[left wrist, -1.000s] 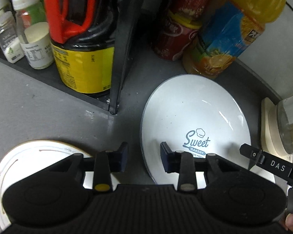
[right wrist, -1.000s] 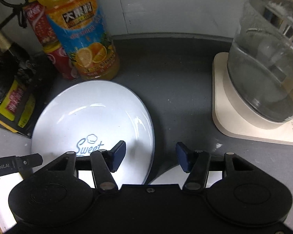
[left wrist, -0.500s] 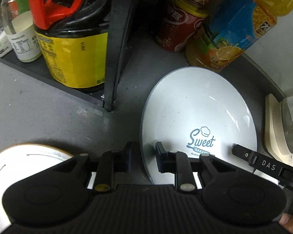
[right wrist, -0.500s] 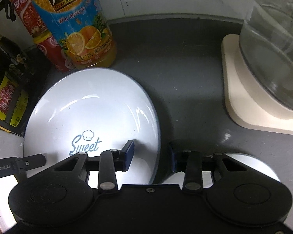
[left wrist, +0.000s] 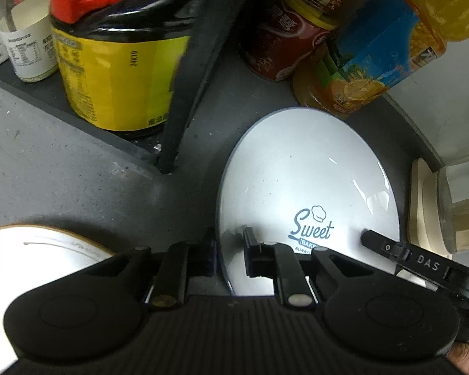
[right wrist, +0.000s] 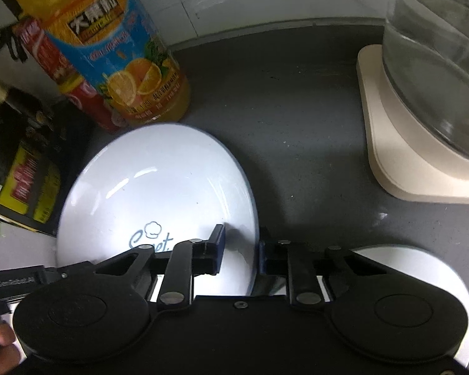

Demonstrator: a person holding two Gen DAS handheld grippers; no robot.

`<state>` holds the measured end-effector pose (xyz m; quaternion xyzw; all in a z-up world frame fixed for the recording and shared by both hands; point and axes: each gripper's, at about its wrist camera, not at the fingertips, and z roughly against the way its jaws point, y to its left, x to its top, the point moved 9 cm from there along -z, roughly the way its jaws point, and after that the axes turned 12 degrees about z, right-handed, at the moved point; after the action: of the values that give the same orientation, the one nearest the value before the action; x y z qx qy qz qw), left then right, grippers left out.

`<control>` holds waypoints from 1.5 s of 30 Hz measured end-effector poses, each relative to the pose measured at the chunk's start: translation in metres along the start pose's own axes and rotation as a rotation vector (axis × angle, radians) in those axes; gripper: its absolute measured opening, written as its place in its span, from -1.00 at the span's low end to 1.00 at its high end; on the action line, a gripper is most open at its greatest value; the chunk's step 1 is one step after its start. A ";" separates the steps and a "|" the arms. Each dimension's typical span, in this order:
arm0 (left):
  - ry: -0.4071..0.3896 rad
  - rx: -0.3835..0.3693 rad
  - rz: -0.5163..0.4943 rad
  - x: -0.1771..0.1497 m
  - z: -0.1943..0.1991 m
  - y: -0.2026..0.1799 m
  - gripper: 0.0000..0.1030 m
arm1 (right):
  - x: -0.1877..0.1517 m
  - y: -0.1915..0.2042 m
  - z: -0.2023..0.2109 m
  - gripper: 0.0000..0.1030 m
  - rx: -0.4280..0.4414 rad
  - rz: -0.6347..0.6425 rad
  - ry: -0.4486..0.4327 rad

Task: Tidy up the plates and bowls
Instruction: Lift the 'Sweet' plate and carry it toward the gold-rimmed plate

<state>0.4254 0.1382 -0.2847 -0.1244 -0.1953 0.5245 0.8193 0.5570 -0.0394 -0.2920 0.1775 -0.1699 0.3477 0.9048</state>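
Left wrist view: left gripper (left wrist: 229, 254) straddles the left rim of the Sweet plate (left wrist: 306, 187), one finger outside the rim over the grey counter (left wrist: 62, 172), the other finger on the plate's face just left of the blue "Sweet" print. Jaws have just been closing with the rim between them; the gap is narrow and the pads look to be pinching the rim, so it's grasping the plate. The plate lies on the counter straight ahead of the gripper, its far edge just short of the orange juice bottle (left wrist: 375, 50) and red can (left wrist: 284, 40). Right gripper's finger tip (left wrist: 387, 247) reaches onto the plate's right side from the lower right. Left of the plate: a gold-rimmed white plate (left wrist: 40, 250), well apart from it; beyond the plate on the left, a black rack post (left wrist: 184, 100) and yellow-labelled dark jug (left wrist: 115, 72). Right wrist view: right gripper (right wrist: 240, 247) straddles the right rim of the same Sweet plate (right wrist: 159, 193), left finger on the plate face beside the print, right finger outside the rim. Jaws have just been closing on that rim too; the pads look clamped on it. A silver plate (right wrist: 428, 268) sits right of the Sweet plate, mostly under the gripper body. The glass jar on a cream base (right wrist: 422, 156) is further right, well apart. The juice bottle (right wrist: 118, 56) stands just past the plate's far edge.
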 end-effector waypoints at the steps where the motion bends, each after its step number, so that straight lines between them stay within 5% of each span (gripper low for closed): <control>1: -0.003 -0.006 0.002 0.001 0.001 0.000 -0.74 | -0.001 0.000 0.002 -0.66 0.007 -0.003 -0.004; 11: -0.028 -0.060 0.008 0.007 0.024 0.006 -0.77 | -0.006 0.005 0.028 -0.83 0.073 -0.047 -0.057; 33: -0.070 -0.171 0.047 -0.010 0.077 0.022 -0.90 | -0.020 0.015 0.073 -0.83 0.141 -0.072 -0.159; 45: -0.130 -0.154 0.096 -0.042 0.130 0.050 -0.91 | -0.042 0.047 0.103 -0.83 0.204 -0.016 -0.176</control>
<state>0.3109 0.1206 -0.1972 -0.1619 -0.2817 0.5534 0.7669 0.4759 -0.0755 -0.2102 0.2999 -0.2108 0.3389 0.8664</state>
